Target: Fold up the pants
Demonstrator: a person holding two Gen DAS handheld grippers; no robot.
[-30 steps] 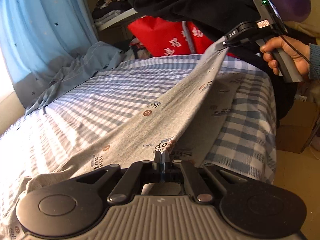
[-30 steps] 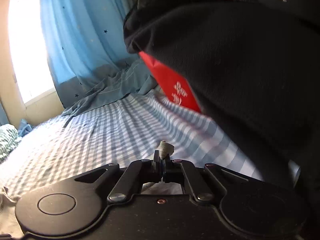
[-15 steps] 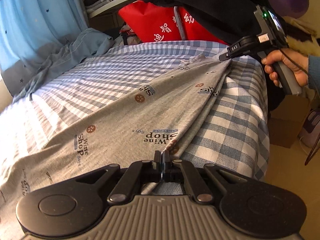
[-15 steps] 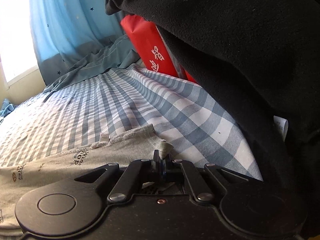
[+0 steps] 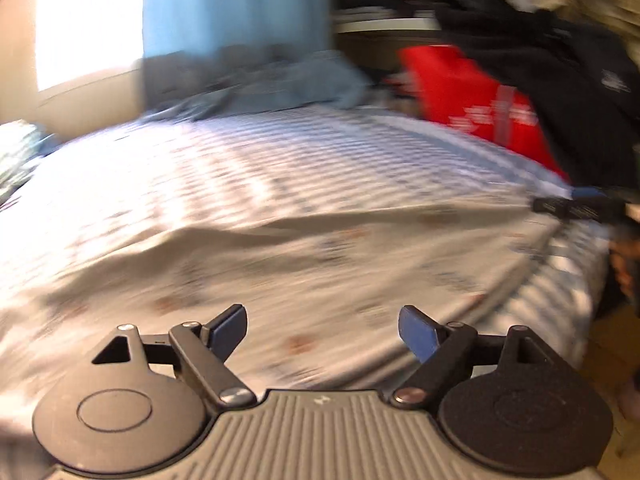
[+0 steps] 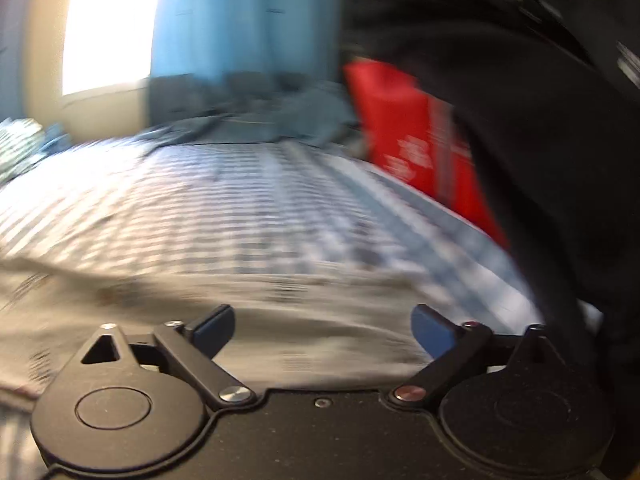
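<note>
Grey printed pants (image 5: 320, 264) lie spread across the blue checked bed (image 5: 248, 160), blurred by motion. My left gripper (image 5: 322, 330) hangs just above their near edge, its jaws opening wide, and nothing is pinched between the blue pads (image 5: 416, 330). In the right wrist view the same pants (image 6: 280, 320) lie flat under my right gripper (image 6: 322, 328), whose jaws are also opening with no cloth between the pads. The right gripper's fingers (image 5: 576, 209) show at the right edge of the left wrist view, over the pants' far end.
A red bag (image 5: 480, 96) and dark hanging clothes (image 5: 560, 60) crowd the bed's right side. A crumpled blue-grey cloth (image 5: 280, 84) lies at the far end below a blue curtain (image 5: 232, 4). The bed's right edge (image 5: 592, 280) drops to the floor.
Both grippers were shut on the pants' edge and have let go; the jaws now stand wide apart. The pants, held up before, have dropped flat on the bed. Both hands moved and rolled.
</note>
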